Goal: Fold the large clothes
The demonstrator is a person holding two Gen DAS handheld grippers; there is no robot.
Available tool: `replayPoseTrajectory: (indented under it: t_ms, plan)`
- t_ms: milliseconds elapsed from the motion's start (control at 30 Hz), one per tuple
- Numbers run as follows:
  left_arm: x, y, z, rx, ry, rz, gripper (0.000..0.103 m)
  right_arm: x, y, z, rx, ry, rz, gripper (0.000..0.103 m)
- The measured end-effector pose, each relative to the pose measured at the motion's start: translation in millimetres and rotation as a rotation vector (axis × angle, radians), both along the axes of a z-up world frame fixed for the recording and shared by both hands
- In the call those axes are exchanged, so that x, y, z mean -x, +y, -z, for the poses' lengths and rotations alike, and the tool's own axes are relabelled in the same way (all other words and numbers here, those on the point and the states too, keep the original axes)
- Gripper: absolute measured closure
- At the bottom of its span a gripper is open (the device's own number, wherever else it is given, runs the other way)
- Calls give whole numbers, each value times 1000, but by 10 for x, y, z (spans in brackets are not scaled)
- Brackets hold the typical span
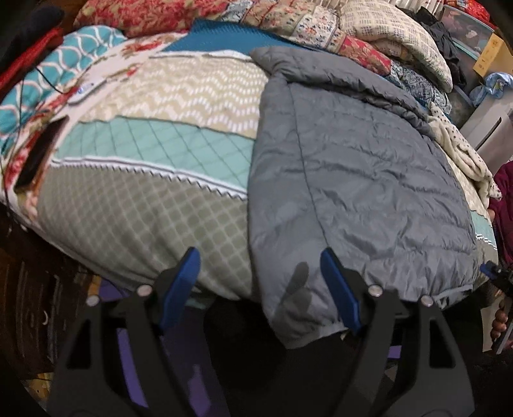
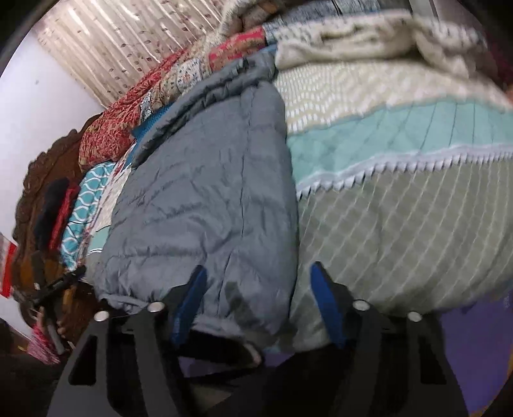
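Note:
A large grey quilted jacket (image 1: 359,179) lies flat on the patchwork bedspread (image 1: 154,160), its hem hanging over the near bed edge. My left gripper (image 1: 261,263) is open, its blue pads either side of the jacket's near left corner, not gripping it. In the right wrist view the jacket (image 2: 205,199) lies at centre left. My right gripper (image 2: 256,279) is open over the jacket's near right corner at the bed edge (image 2: 368,243). The other gripper shows small at the far left (image 2: 61,285).
Folded quilts and blankets (image 1: 320,29) are piled at the far side of the bed. A dark phone (image 1: 41,150) and a cable lie on the bed's left side. A cream dotted cloth (image 1: 461,150) lies right of the jacket. Boxes (image 1: 490,54) stand at far right.

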State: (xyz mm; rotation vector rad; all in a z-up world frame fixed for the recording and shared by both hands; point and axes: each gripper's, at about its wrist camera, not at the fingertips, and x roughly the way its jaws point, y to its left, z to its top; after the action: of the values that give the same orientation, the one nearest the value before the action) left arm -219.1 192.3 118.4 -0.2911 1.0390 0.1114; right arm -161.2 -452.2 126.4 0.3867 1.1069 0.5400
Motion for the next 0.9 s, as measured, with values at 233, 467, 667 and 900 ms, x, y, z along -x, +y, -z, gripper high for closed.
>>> replayPoseTrajectory:
  t_ms: [233, 467, 667, 900]
  plan:
    - [-12, -69, 231, 75, 59, 13, 29, 65, 105, 220, -50, 89, -19, 54]
    - [-2, -17, 217, 100, 37, -25, 29, 126, 5, 182, -91, 96, 12, 53]
    - [-47, -78, 389, 166, 107, 37, 29, 84, -7, 396, -174, 187, -3, 53]
    - [-5, -70, 475, 268, 129, -27, 81, 88, 148, 317, -243, 202, -106, 92]
